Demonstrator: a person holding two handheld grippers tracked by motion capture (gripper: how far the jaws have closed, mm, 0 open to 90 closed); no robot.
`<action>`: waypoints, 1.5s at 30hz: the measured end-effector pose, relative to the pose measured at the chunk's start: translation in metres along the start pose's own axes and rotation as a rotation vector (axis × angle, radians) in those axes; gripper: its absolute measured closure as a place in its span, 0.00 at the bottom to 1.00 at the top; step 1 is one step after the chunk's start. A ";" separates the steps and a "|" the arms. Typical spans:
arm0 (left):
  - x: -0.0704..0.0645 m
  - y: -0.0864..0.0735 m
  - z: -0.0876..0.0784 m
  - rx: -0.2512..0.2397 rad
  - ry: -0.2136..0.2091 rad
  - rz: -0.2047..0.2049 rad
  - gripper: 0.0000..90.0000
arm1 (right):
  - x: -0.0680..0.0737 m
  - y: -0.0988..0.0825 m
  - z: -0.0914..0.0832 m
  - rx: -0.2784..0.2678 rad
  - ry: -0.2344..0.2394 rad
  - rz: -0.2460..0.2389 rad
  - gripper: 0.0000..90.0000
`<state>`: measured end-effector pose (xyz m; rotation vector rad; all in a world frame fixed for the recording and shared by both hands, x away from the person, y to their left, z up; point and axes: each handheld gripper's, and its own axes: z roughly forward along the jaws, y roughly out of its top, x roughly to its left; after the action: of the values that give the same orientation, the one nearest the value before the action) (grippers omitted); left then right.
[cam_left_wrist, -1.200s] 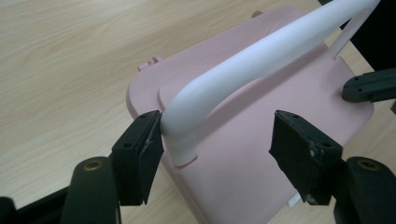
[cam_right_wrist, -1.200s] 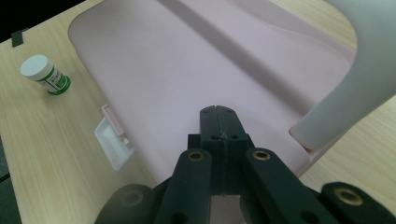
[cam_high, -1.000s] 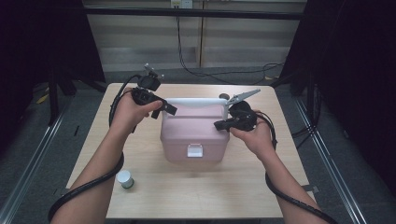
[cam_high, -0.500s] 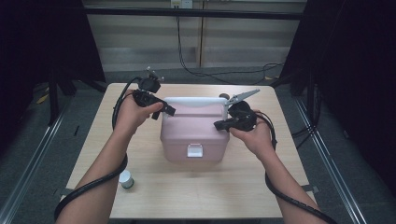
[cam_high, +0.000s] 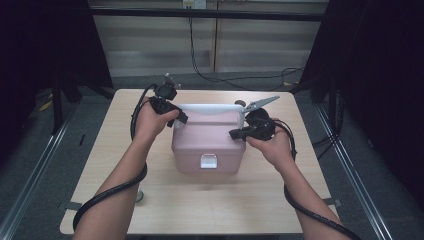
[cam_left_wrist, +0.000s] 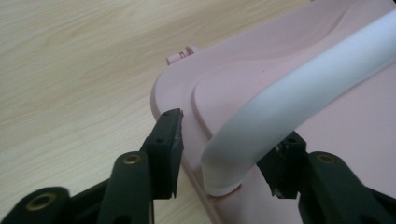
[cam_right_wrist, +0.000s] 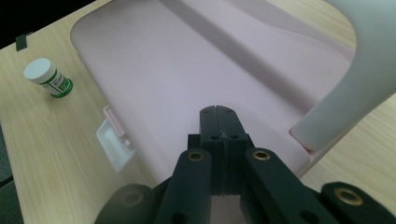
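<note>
A pink box (cam_high: 207, 142) with a white handle (cam_high: 210, 107) stands closed in the middle of the table. My left gripper (cam_high: 180, 120) is at the handle's left end. In the left gripper view its jaws straddle the foot of the handle (cam_left_wrist: 289, 98) and have just been closing on it. A gap still shows beside the left pad (cam_left_wrist: 170, 140). My right gripper (cam_high: 235, 134) is shut with nothing between its jaws. It sits low over the pink lid (cam_right_wrist: 177, 79), near the handle's right end (cam_right_wrist: 359, 84).
A small white-capped bottle with a green label (cam_right_wrist: 49, 77) stands on the wooden table (cam_high: 110, 150) near the front left, partly behind my left forearm. The box's white latch (cam_high: 208, 161) faces me. Cables trail from both grippers.
My left gripper has sunk slightly toward the handle's left end, and its jaws have narrowed around it. The right hand and the box have not moved.
</note>
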<state>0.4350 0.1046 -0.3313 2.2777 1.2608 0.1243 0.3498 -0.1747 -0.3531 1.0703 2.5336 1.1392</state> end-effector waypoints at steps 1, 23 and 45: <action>-0.001 0.001 0.001 0.000 0.000 -0.005 0.62 | 0.000 0.000 0.000 0.001 -0.001 0.001 1.00; -0.011 0.012 0.001 0.026 0.047 0.051 0.81 | 0.000 0.000 -0.002 -0.008 -0.009 -0.016 1.00; -0.004 0.016 -0.009 0.000 0.014 0.060 0.84 | -0.026 -0.016 -0.047 -0.026 -0.079 0.025 1.00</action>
<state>0.4425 0.0983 -0.3150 2.3197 1.1998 0.1621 0.3401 -0.2270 -0.3353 1.1205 2.4453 1.1096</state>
